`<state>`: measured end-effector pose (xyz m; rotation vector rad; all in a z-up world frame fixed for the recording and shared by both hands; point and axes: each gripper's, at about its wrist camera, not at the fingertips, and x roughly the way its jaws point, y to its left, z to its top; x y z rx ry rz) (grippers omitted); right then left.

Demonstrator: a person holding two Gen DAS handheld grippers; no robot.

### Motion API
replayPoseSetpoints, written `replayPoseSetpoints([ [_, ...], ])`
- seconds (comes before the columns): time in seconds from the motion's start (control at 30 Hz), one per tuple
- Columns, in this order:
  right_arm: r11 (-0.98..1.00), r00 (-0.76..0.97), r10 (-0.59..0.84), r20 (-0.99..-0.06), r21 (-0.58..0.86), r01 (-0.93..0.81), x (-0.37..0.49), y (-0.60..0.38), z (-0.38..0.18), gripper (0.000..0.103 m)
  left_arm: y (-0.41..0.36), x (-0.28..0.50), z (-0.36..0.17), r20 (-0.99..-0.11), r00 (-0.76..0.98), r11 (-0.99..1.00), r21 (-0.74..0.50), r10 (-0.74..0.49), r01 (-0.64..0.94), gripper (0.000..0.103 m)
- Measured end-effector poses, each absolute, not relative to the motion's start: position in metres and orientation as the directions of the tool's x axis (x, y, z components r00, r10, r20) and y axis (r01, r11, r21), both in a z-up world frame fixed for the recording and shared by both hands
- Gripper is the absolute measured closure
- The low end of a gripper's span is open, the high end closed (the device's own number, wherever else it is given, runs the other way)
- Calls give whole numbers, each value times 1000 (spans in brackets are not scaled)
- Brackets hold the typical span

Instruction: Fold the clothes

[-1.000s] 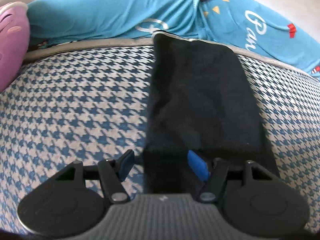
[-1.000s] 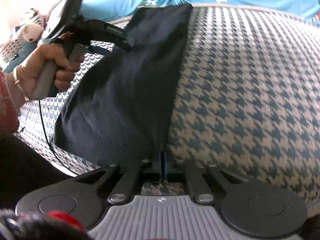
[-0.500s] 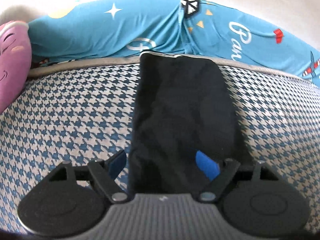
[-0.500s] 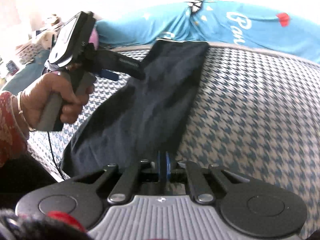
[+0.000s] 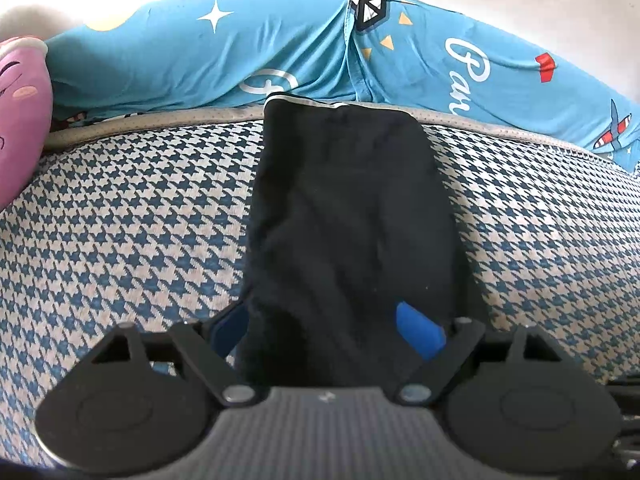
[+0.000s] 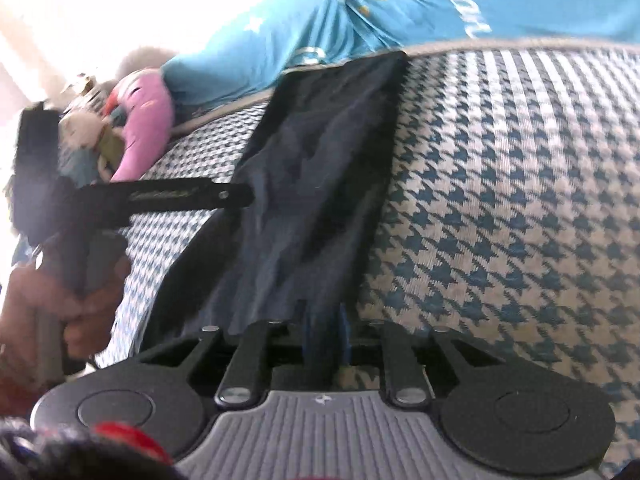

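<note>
Since the earlier frame, right gripper (image 6: 325,334) pads have parted slightly, dark cloth between them; left gripper (image 5: 326,330) sits higher over the garment.

- Right gripper: narrow gap, blue pads on either side of the near end of the dark garment (image 6: 320,168); firm clamping cannot be told.
- Left gripper: jaws wide, straddling the garment's near end (image 5: 344,216); seen from the right wrist, its finger (image 6: 188,196) reaches the garment's left edge, a hand (image 6: 60,300) on the handle.
- Dark garment: long folded strip, lying from near edge to far edge of the houndstooth cushion (image 5: 120,216).
- Far edge: blue printed fabric (image 5: 280,48); far-left corner, pink plush (image 5: 20,120).
</note>
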<state>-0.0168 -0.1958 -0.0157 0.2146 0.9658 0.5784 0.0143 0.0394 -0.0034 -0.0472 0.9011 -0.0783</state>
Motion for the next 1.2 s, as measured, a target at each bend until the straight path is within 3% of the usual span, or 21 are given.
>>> replayPoseSetpoints([
  [0.27,829,416,553,-721,427,-361,-7,-179,-23,80,30,19,-7,-787,613,997,-51,-70,49,18],
  [0.4,847,437,514,-738,357,-393,-9,-170,-25,97,24,22,-11,-792,608,998,-45,-62,43,18],
  [0.5,855,449,500,-740,337,-395,-12,-171,-24,100,20,24,-13,-795,605,998,-40,-58,43,18],
  [0.8,889,443,438,-782,304,-342,-17,-186,-21,101,12,30,-21,-807,590,999,-10,-28,34,15],
  [1.2,910,530,407,-744,278,-309,-3,-208,0,97,6,34,-23,-800,600,1000,-1,-7,10,5],
])
